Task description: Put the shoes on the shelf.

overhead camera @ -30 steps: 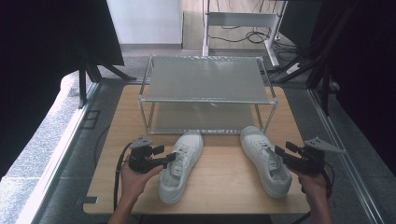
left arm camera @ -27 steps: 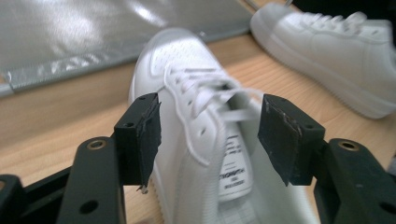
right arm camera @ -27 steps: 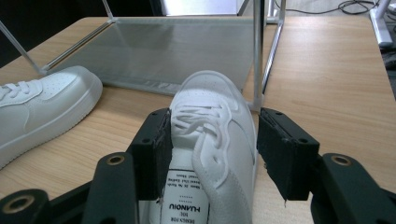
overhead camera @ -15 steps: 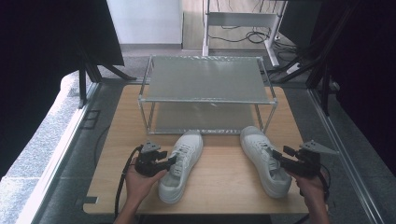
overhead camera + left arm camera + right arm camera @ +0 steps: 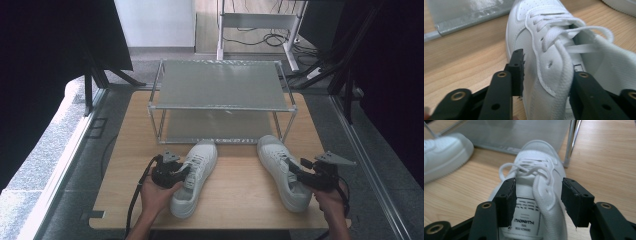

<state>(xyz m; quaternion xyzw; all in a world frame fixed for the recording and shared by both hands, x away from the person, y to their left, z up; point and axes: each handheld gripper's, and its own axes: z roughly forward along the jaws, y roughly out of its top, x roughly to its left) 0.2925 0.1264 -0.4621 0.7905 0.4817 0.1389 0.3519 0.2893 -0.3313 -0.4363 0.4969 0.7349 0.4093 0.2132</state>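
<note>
Two white lace-up shoes lie on the wooden table [image 5: 235, 200], toes toward the rack. My left gripper [image 5: 186, 171] is at the left shoe [image 5: 197, 165]. In the left gripper view its jaws [image 5: 547, 65] have just been closing: one pad [image 5: 517, 72] is against the outer side of the shoe [image 5: 541, 37], the other is inside the opening, and the side wall fills the gap. My right gripper [image 5: 296, 167] is at the right shoe's [image 5: 275, 155] heel. In the right gripper view it [image 5: 539, 182] stands open astride the padded collar of that shoe [image 5: 541, 157], with gaps on both sides.
A two-tier metal rack [image 5: 220, 82] with mesh shelves stands at the back of the table, right behind the shoes' toes; one leg [image 5: 571, 142] is close to the right shoe. Bare wood lies between the two shoes. Cables trail from both grippers.
My left gripper has slid in and down onto the left shoe, and its jaws have narrowed around the shoe's side wall. The right gripper has stayed at the right shoe's heel.
</note>
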